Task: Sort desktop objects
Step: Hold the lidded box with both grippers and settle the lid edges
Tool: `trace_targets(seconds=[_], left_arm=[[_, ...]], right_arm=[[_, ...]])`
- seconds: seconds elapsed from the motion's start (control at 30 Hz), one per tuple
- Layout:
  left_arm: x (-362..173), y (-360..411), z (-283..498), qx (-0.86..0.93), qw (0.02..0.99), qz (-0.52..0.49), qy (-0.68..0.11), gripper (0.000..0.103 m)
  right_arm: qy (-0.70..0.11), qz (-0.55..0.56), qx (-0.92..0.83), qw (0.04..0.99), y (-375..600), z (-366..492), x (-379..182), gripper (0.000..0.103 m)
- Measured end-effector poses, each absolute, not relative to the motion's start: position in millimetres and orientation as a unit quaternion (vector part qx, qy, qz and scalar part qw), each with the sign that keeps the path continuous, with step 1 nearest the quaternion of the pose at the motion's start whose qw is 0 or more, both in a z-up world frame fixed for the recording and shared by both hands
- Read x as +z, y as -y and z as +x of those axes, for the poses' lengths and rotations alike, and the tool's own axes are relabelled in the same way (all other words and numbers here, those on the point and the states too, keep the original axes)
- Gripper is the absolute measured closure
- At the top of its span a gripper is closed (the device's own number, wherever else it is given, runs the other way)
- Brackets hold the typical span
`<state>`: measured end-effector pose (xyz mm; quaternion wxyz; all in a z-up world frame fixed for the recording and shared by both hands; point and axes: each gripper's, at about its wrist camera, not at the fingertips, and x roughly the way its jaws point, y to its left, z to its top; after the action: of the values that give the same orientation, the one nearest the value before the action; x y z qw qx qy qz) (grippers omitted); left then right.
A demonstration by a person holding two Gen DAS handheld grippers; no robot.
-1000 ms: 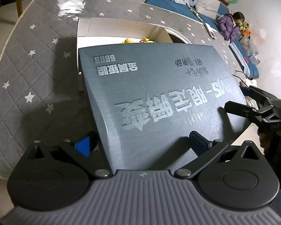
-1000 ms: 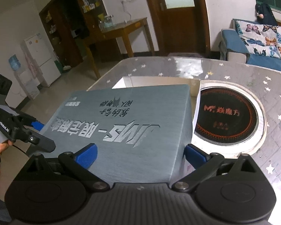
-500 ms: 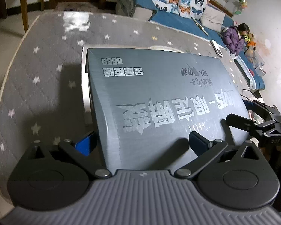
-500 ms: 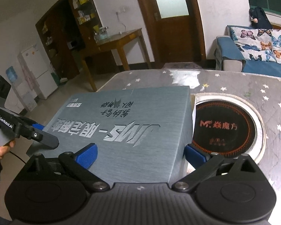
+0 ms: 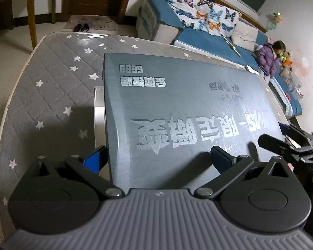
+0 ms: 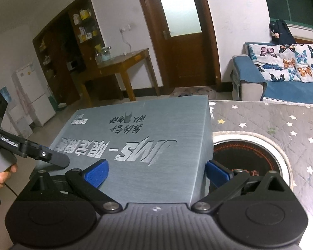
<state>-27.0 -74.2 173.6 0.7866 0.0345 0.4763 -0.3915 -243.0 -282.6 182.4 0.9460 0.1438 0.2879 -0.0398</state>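
Raised since 1 s earlier, when the open white box beneath showed its contents, the grey lid (image 5: 189, 108) now hides all but a white side wall (image 5: 99, 116) near the table's (image 5: 43, 95) left edge. Left gripper (image 5: 156, 158) and right gripper (image 6: 156, 171) each straddle 1 end of the lid, fingers apart; whether they clamp it cannot be told. Uneven hand motion could tilt or slip it.

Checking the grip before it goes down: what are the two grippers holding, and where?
Both hold the grey box lid: left gripper and right gripper each clamp an opposite end.
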Motion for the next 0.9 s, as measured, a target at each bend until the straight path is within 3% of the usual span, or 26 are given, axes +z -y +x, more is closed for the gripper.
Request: trace_targets(seconds=[0.9], left_arm=[[142,103,18,-0.357,0.799,0.043,-0.481,0.0]], right_arm=[[-0.307,0.187,-0.029,0.933,325,-175,128,0.002]])
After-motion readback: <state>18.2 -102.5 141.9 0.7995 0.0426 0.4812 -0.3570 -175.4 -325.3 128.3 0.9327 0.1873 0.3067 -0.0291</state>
